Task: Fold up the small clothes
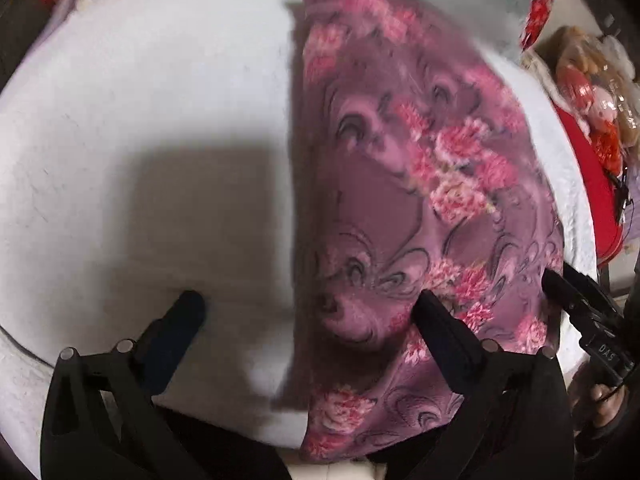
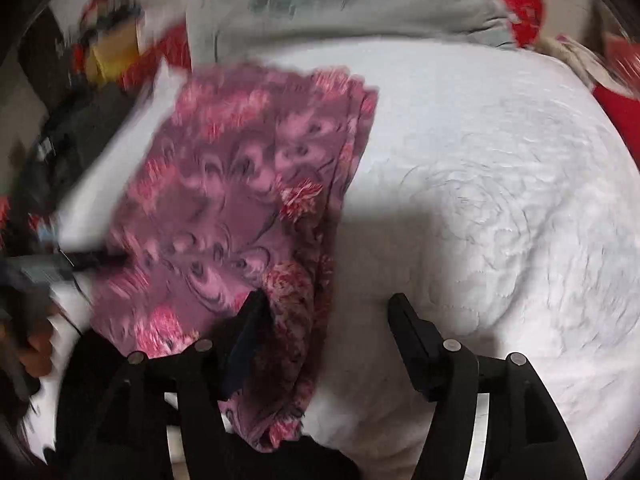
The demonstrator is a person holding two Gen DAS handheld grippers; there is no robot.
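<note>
A purple garment with pink flower print (image 1: 420, 200) lies folded lengthwise on a white quilted bed cover (image 1: 160, 120). My left gripper (image 1: 308, 304) is open over the garment's left folded edge, one finger on the white cover and one over the cloth. It holds nothing. In the right wrist view the garment (image 2: 224, 208) lies at the left. My right gripper (image 2: 328, 304) is open astride the garment's right edge, the left finger on the cloth and the right finger over the bare cover (image 2: 500, 200). The right gripper also shows in the left wrist view (image 1: 576, 304).
A grey-green printed garment (image 2: 340, 0) lies at the far side of the bed. Red printed fabric (image 1: 540, 8) and a stuffed toy (image 1: 588, 92) sit at the right edge. Dark clutter (image 2: 72, 120) lies beyond the bed's left side.
</note>
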